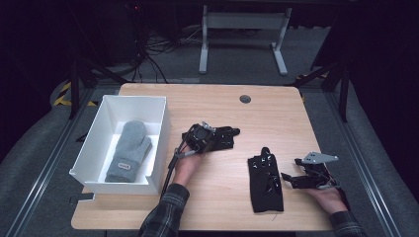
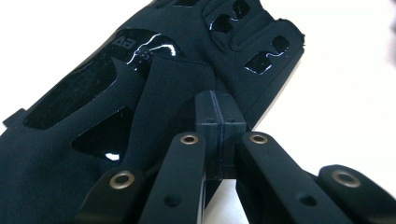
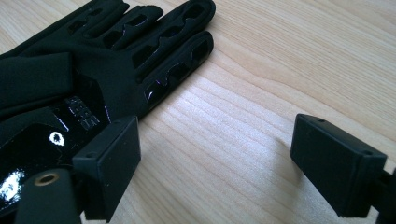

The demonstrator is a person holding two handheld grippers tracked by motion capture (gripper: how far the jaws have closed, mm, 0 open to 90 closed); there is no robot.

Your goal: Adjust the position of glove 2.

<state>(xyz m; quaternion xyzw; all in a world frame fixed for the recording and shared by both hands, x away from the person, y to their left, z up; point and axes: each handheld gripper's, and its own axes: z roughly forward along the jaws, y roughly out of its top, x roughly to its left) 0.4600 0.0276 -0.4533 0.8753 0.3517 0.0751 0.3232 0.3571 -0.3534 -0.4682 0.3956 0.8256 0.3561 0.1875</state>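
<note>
A white rectangular box (image 1: 159,129) with tall, thin walls is sitting at the left of the light wood-grain table (image 1: 276,118), and a grey knitted mitten (image 1: 129,150) with a ribbed cuff and a small label is lying flat inside it, thumb pointing toward the box's right wall. Two black gloves are lying on the bare table outside the box. The first black glove (image 1: 225,137), near the table's centre just right of the box, is being pinched by the left hand-held gripper (image 1: 213,140); in the left gripper view its two black jaws are pressing together on a matte fabric fold of this glove (image 2: 154,88), whose surface is showing glossy black inset panels and slotted finger sections. The second black glove (image 1: 266,180) is lying flat toward the right front of the table, fingers pointing away from the person. The right hand-held gripper (image 1: 288,178) is resting just beside this glove's right edge with its jaws spread wide apart, gripping nothing; in the right gripper view one square black pad is sitting at the edge of the glove (image 3: 93,65) and the other is standing over bare wood. A round dark grommet (image 1: 245,98) is sitting in the tabletop near the far edge. Plaid sleeves (image 1: 165,215) are covering the person's forearms.
</note>
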